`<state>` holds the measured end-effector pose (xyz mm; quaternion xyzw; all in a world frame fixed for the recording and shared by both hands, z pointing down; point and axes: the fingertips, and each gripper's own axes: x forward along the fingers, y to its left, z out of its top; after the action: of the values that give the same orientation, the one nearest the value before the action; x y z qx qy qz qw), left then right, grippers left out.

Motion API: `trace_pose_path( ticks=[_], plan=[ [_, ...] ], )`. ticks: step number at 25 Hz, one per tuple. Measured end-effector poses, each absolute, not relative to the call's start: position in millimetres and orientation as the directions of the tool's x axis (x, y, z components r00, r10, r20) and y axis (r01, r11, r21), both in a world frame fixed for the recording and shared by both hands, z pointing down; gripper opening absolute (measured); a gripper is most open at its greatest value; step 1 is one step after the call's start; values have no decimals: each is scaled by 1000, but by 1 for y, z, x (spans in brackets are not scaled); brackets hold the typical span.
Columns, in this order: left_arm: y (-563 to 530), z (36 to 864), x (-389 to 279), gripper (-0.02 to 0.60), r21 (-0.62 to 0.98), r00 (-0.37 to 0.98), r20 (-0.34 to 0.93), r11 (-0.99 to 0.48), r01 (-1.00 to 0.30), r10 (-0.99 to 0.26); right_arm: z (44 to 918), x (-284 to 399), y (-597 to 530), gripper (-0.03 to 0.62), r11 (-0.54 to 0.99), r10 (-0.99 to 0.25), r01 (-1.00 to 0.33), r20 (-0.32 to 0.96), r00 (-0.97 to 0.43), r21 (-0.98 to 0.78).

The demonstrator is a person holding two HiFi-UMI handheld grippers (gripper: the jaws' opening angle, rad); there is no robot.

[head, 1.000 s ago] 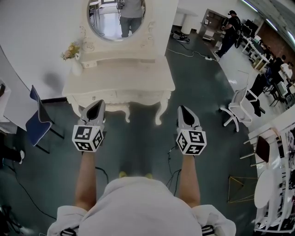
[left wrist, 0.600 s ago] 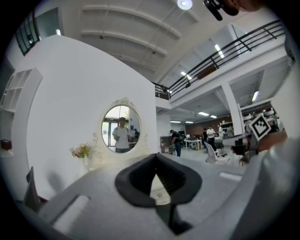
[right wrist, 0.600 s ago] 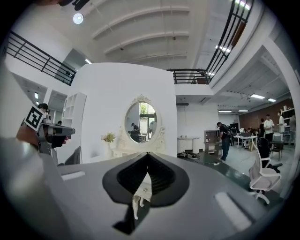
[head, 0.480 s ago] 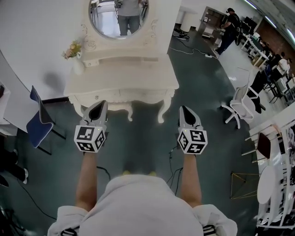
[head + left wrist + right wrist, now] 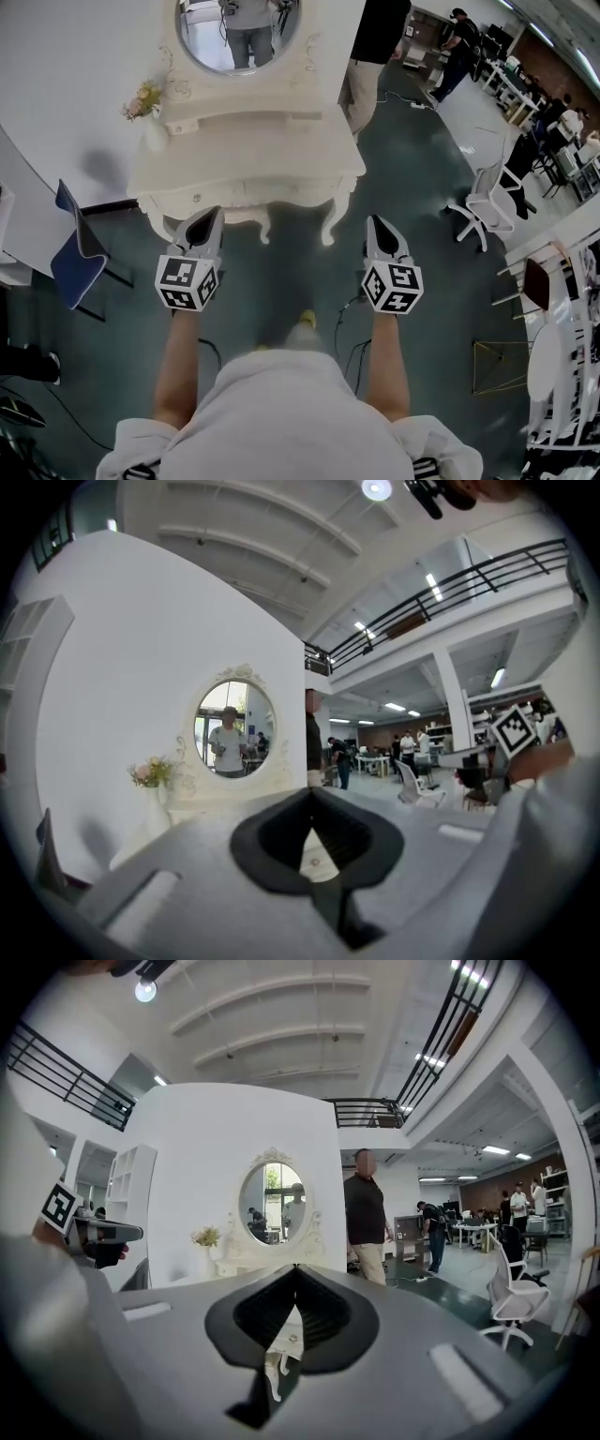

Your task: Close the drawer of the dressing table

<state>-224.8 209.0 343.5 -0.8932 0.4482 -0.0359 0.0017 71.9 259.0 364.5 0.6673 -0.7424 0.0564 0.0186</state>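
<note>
the dressing table (image 5: 246,150) is seen straight ahead of both grippers, with its drawer (image 5: 234,191) set in the front apron between their lines. the left gripper (image 5: 212,216) is held before the table's left end and the right gripper (image 5: 373,223) just outside its right corner, neither touching it. both pairs of jaws are pressed together on nothing.

Open lab hall, shown by mezzanine railing (image 5: 450,586) and office chair (image 5: 483,208)

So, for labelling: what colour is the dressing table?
Dressing table: cream white, clearest in the head view.
</note>
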Motion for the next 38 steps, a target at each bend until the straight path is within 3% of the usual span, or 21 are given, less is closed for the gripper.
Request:
trace_pose_path(
  ticks=[12,38],
  plan=[
    [127,363,-209,0,-43,593,69,-596,-802,-802,384,77,168,2,149,-984,-986,88,-156,-74],
    [-233,412,-81,0,-8,482,202,-494,-870,-852,442,191,-231,2,280,-928,-949,211,-306,-143]
  ],
)
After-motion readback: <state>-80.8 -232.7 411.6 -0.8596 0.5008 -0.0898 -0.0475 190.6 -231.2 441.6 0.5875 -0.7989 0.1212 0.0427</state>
